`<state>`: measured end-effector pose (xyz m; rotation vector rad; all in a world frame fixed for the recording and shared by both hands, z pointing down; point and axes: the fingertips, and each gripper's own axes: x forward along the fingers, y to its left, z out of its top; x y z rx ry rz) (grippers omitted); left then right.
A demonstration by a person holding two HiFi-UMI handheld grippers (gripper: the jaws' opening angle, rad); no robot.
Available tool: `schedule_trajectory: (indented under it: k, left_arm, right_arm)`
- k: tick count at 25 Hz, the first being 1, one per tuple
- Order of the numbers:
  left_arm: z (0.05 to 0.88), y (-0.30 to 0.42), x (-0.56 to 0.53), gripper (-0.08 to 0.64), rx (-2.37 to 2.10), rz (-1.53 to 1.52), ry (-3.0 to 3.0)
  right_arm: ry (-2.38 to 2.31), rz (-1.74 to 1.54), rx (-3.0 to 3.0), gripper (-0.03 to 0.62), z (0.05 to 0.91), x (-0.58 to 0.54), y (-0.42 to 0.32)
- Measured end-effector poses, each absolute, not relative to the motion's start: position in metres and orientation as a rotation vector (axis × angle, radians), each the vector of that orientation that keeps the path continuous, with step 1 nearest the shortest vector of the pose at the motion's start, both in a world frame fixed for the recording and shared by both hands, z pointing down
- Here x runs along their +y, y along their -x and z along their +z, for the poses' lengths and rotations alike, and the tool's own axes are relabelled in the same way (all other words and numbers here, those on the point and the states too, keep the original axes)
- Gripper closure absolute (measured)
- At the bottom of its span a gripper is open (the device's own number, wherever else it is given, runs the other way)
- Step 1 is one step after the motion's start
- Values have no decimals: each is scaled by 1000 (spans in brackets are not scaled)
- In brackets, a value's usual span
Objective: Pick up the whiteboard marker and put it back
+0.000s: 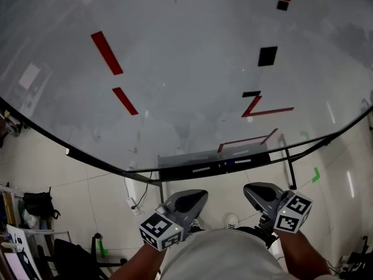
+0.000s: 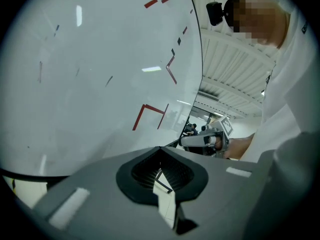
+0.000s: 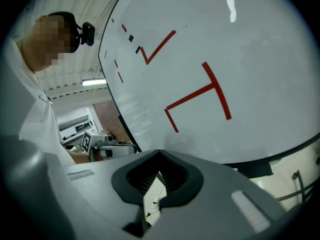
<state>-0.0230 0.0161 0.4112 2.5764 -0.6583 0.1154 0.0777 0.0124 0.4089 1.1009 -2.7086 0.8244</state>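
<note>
Whiteboard (image 1: 175,69) edge above left gripper (image 1: 195,197) and right gripper (image 1: 253,190), both seemingly closed.

Cut off or too small to read
The whiteboard (image 1: 186,69) runs off the head view's top and sides; pieces (image 1: 226,165) on its tray (image 1: 175,171) are too small to tell apart; clutter (image 1: 29,238) at lower left is cut by the edge.

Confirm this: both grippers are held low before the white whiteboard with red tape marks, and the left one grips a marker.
Wrong on one point: the left gripper grips nothing; the left gripper view shows its jaws shut together, empty. Both it and the right gripper are held low before the white whiteboard with red tape marks.
</note>
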Motion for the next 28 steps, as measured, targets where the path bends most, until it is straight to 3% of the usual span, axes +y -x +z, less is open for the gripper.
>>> schedule_trajectory:
  k: [13, 28]
  left_arm:
    - [411, -32, 84, 543, -918, 102, -2516]
    - [414, -27, 101, 543, -813, 184, -2531]
  right_arm:
    - [-839, 823, -2815, 591, 406, 64, -144]
    - [-903, 841, -2805, 591, 413, 82, -129]
